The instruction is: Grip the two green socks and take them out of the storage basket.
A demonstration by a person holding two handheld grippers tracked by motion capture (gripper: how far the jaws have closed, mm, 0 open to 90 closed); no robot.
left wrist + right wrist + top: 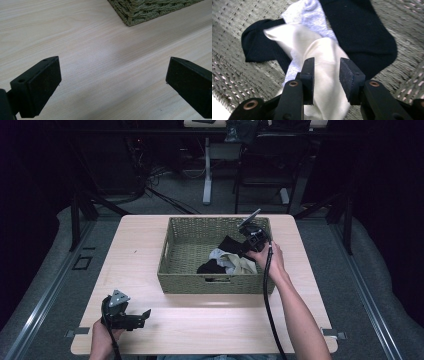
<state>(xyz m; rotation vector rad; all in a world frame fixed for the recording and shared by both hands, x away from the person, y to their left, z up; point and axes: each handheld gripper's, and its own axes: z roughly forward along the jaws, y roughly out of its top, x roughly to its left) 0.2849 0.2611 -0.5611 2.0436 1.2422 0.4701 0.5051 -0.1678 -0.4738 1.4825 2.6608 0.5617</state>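
A green woven basket [215, 221] stands on the table and holds several socks. In the right gripper view a cream sock [294, 35] lies over a pale grey sock [309, 10] and two black socks [362, 27], [257, 42]. My right gripper [327, 67] is inside the basket at its right side [250, 242], its jaws closed in on a fold of the cream sock [243, 265]. My left gripper [144, 315] rests low over the table's front left corner. Its jaws stand wide open [113, 75] over bare wood.
The basket's near corner [132, 15] shows ahead of the left gripper. The light wood table [145, 255] has bare room to the left and in front of the basket. Chairs and table legs [207, 175] stand on the floor behind.
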